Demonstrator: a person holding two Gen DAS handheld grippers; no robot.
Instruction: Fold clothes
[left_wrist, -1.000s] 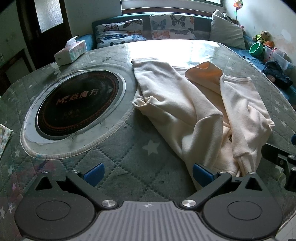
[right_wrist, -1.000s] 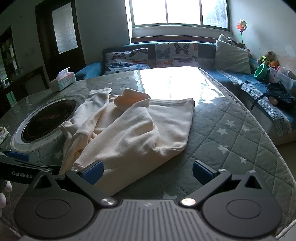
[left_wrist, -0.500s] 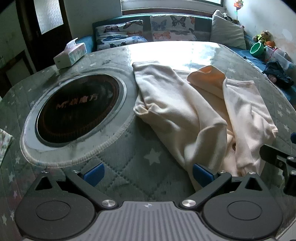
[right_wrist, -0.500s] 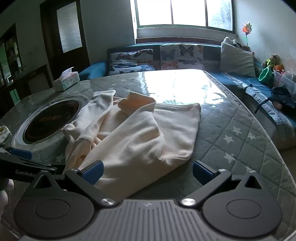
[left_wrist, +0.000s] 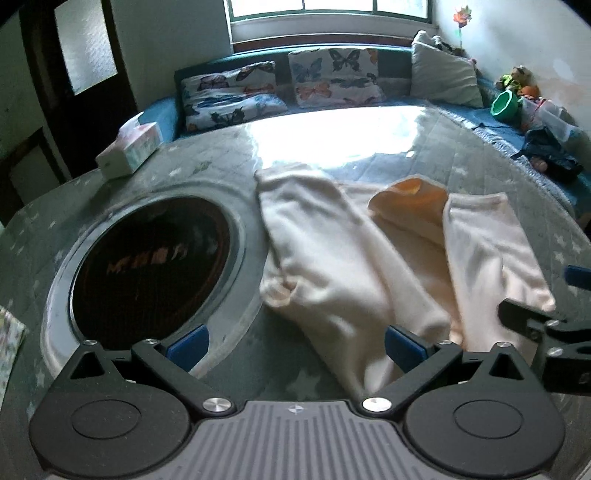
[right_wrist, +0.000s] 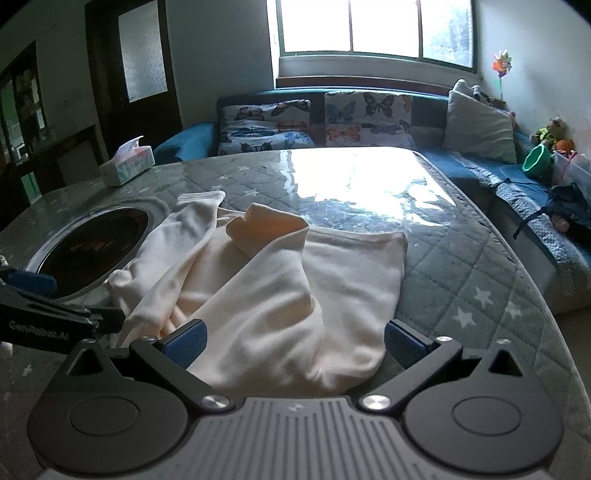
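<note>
The cream garment (right_wrist: 280, 288) lay crumpled on the quilted table (right_wrist: 461, 280), not yet spread or folded, so the step in hand looked like the approach before a first grasp. The right gripper (right_wrist: 293, 341) stood with its jaws spread wide and nothing between them; the near hem of the garment sat directly ahead of it, bunched between the two blue pads (right_wrist: 186, 338) but, as far as the view showed, not pinched. The left gripper (left_wrist: 295, 345) was likewise wide open and empty, with the garment's near edge lying ahead of it and toward its right pad, while the dark round cooktop inset (left_wrist: 147, 266) lay ahead on its left. One sleeve (left_wrist: 295, 221) ran away from the left gripper toward the far side of the table, and a folded-over flap showing an orange-tinted inner face (left_wrist: 406, 199) sat farther ahead, near the middle of the cloth. The left view was blurred, so whether that gripper's right pad touched the fabric could not be told. A tissue box (right_wrist: 127, 166) stood well apart, far ahead to the left. The next move likely called for each gripper to lower onto a near corner or hem, close on a single layer, and draw the cloth flat, keeping it off the cooktop inset, before any fold was made.
</note>
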